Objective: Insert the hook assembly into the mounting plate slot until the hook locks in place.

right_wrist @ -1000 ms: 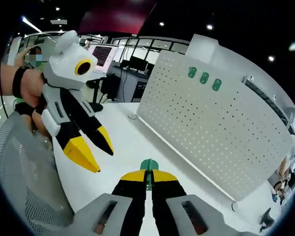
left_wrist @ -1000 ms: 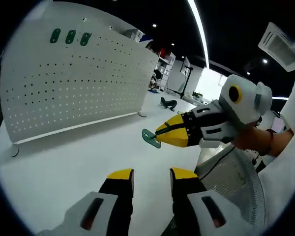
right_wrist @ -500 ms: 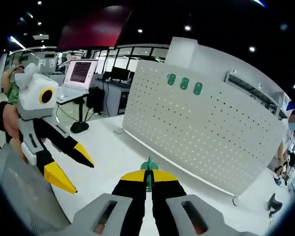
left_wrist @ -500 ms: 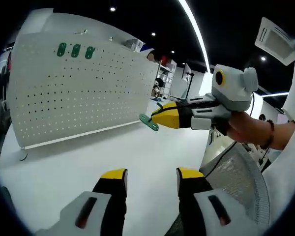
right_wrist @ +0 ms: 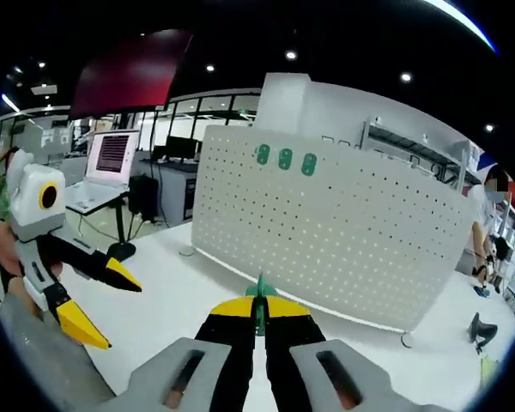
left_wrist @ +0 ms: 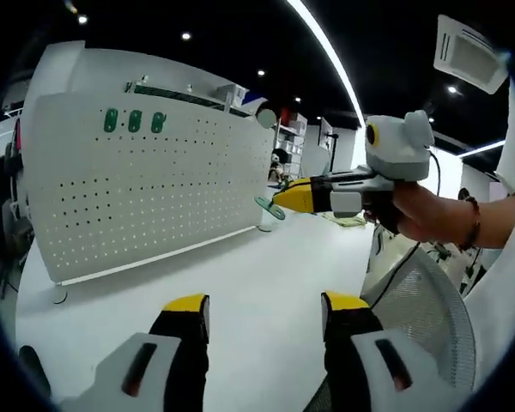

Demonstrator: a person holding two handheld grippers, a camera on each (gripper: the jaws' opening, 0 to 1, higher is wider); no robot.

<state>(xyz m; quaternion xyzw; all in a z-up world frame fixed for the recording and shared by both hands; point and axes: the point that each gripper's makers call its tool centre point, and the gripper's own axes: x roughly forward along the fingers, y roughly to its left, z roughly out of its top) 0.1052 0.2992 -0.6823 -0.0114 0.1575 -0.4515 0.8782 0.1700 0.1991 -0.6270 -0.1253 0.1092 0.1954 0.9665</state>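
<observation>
A white pegboard plate [left_wrist: 146, 193] stands upright on the white table, also in the right gripper view [right_wrist: 326, 236]. Three green hooks [left_wrist: 135, 121] sit in its top row [right_wrist: 285, 159]. My right gripper [right_wrist: 257, 302] is shut on a green hook [right_wrist: 258, 294]; in the left gripper view that gripper [left_wrist: 279, 200] holds the hook [left_wrist: 269, 207] in the air, apart from the plate. My left gripper [left_wrist: 264, 307] is open and holds nothing; it appears at the left of the right gripper view [right_wrist: 90, 300], open.
White tabletop [left_wrist: 240, 283] stretches in front of the plate. A mesh chair back [left_wrist: 421, 309] is at the right. A person's hand [left_wrist: 412, 210] holds the right gripper. A laptop [right_wrist: 107, 167] on a desk and office shelving lie behind.
The right gripper with its hook has risen and moved nearer the pegboard. Both views have lifted and drawn back, so the plate now stands more upright in them. The left jaws stand slightly wider.
</observation>
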